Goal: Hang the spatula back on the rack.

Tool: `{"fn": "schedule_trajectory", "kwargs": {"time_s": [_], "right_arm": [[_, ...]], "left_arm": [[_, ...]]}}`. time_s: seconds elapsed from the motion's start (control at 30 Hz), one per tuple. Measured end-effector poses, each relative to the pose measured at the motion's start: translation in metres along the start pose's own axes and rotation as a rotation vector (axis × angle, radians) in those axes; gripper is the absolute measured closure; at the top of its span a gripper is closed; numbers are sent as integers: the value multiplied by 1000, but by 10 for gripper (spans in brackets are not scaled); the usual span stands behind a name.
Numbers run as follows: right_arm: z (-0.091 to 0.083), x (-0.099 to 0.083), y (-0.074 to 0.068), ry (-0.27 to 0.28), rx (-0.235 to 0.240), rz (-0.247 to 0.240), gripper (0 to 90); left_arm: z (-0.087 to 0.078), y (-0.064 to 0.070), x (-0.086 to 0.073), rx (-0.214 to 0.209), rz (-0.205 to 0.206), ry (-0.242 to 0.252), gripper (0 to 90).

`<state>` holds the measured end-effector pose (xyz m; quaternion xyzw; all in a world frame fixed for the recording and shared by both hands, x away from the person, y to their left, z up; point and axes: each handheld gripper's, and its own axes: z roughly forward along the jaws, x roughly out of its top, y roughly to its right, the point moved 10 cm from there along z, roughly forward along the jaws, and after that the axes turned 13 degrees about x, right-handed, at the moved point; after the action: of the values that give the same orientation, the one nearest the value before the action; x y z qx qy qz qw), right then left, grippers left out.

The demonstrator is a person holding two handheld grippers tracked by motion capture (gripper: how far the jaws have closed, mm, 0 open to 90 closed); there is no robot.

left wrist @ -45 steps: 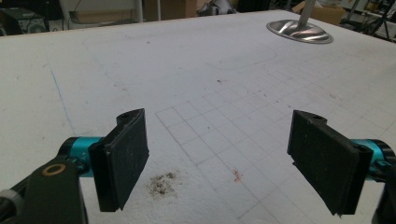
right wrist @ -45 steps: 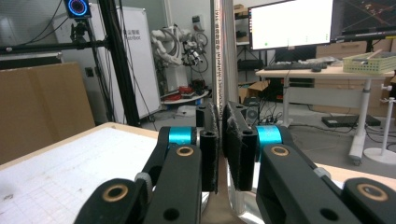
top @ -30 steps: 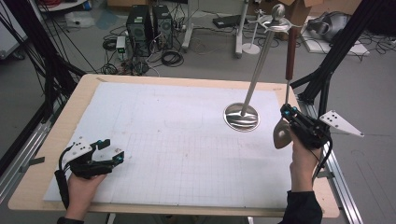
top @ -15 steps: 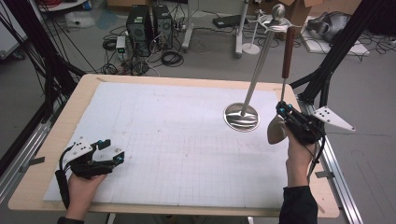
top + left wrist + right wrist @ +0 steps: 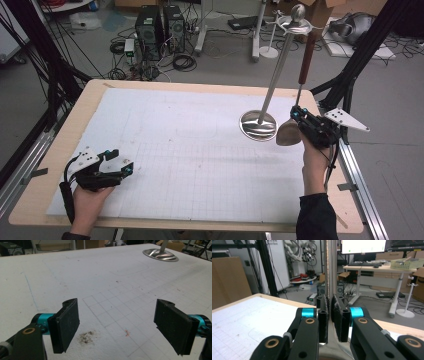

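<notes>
Right gripper (image 5: 295, 116) is clamped on the thin metal shank of a ladle (image 5: 289, 132), held upright: bowl hanging below the jaws, brown handle (image 5: 306, 56) rising above them. In the right gripper view the two pads are pressed nearly together with the shank (image 5: 328, 270) running straight up between them.

The stand (image 5: 258, 125) sits just beyond and to the left of this gripper; its pole leans up to a hook bar at the top (image 5: 295, 21), which lies above and slightly left of the handle's end.

Left gripper (image 5: 119, 161) rests on the white mat (image 5: 175, 150), well apart from the work, jaws wide apart and empty (image 5: 117, 325).

Step in hand, as judged: hang the ladle on the stand.

Notes for doing it well:
- Keep the grip firm; the shank is thin and smooth, so the bowl's weight could twist it.
- Lift until the handle end clears the hook, then move left.
- Approach slowly; the stand could tip if knocked.
- Whether the handle has a hanging hole cannot be told.
</notes>
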<state>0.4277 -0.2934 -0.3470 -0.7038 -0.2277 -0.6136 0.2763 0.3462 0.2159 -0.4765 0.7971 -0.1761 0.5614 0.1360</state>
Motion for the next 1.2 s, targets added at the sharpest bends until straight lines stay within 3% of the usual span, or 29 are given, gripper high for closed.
{"fn": "schedule_trajectory", "kwargs": {"time_s": [0.3, 0.53, 0.73, 1.0, 1.2], "right_arm": [[6, 0, 6, -13, -2, 14, 818], [11, 2, 7, -19, 40, 43, 825], [11, 2, 7, -29, 44, 35, 828], [13, 2, 2, -37, 85, 22, 837], [13, 2, 4, -51, 78, 20, 836]], "left_arm": [[1, 1, 0, 0, -2, 0, 206], [1, 1, -1, 0, -6, 0, 206], [1, 1, 0, 0, -4, 2, 206], [2, 0, -1, -1, 0, -4, 206], [3, 1, -2, -3, 0, -6, 206]]}}
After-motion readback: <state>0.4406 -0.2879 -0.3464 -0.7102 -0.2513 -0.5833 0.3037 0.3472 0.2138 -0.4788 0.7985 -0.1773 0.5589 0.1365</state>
